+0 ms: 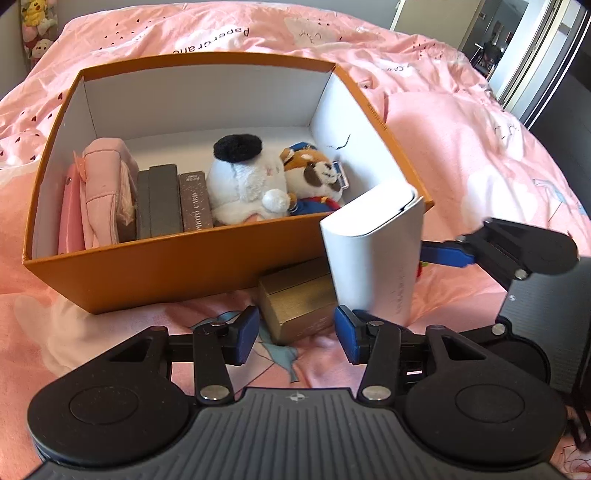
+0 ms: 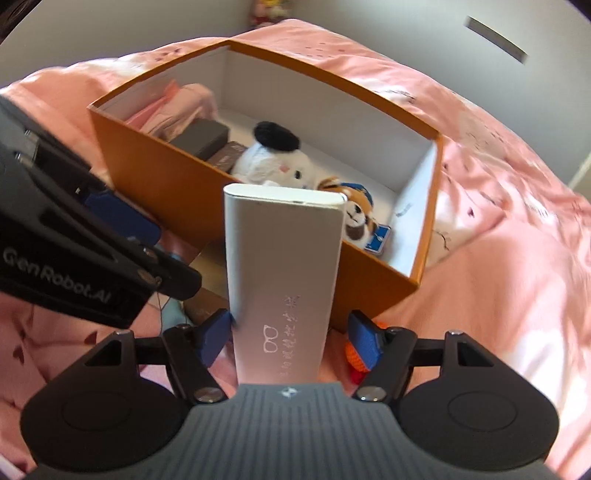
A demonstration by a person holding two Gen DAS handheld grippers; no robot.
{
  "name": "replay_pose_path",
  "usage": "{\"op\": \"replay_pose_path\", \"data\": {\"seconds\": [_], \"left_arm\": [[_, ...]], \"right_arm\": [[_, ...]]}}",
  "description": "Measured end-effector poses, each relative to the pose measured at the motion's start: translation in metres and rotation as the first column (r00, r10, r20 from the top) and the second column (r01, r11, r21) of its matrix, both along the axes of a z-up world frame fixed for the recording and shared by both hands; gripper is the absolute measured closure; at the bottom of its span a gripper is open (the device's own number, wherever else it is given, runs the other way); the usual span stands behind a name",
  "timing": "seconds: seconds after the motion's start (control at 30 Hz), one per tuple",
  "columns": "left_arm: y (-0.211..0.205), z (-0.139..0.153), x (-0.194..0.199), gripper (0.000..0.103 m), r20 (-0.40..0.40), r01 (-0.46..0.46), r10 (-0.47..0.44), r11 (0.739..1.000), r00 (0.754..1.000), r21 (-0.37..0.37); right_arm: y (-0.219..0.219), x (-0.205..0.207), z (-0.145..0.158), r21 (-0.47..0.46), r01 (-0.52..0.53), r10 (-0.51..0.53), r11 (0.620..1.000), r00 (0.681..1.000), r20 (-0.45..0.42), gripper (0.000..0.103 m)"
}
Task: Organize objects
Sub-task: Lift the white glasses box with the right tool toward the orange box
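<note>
An orange box stands open on the pink bed. It holds a pink pouch, dark flat boxes, a white plush and a tiger plush. A white glasses case stands upright between the fingers of my right gripper, just in front of the box's near right corner; its left pad touches the case, the right pad stands apart. A gold box lies on the bed between the open fingers of my left gripper.
Pink bedding surrounds the box. An orange knitted item lies under the right gripper's right finger. Plush toys sit at the far left wall. A doorway lies at the far right.
</note>
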State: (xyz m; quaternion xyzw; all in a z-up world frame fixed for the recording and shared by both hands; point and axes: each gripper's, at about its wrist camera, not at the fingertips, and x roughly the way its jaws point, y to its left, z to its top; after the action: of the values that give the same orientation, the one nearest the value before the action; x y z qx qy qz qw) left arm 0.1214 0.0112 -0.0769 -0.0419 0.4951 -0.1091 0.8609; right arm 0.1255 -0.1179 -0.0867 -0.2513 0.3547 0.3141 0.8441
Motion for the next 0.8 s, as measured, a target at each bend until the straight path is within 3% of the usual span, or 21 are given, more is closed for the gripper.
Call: {"op": "replay_pose_path", "data": {"seconds": [0.17,0.47,0.7,0.8], "left_arm": [[0.006,-0.006,0.002,0.047,-0.025,-0.044,0.044,0.999,0.999,-0.015],[-0.005,-0.014,0.016,0.025,-0.070,-0.161,0.157,0.985,0.985,-0.057],[-0.029,-0.025,0.030,0.021,-0.082,-0.203,0.205,0.978,0.975,0.039],[-0.031,-0.031,0.036,0.021,-0.105,-0.223,0.227,0.974,0.968,0.046]], "right_arm": [[-0.002,-0.003,-0.008,0.069,0.077,-0.077,0.995,0.997,0.003,0.041],[-0.035,-0.001,0.008,0.037,0.246,-0.249,0.969,0.959,0.136,0.042],[-0.044,0.007,-0.002,0.057,0.261,-0.266,0.964,0.958,0.106,0.042],[-0.047,0.009,-0.005,0.071,0.264,-0.270,0.962,0.958,0.093,0.042]]}}
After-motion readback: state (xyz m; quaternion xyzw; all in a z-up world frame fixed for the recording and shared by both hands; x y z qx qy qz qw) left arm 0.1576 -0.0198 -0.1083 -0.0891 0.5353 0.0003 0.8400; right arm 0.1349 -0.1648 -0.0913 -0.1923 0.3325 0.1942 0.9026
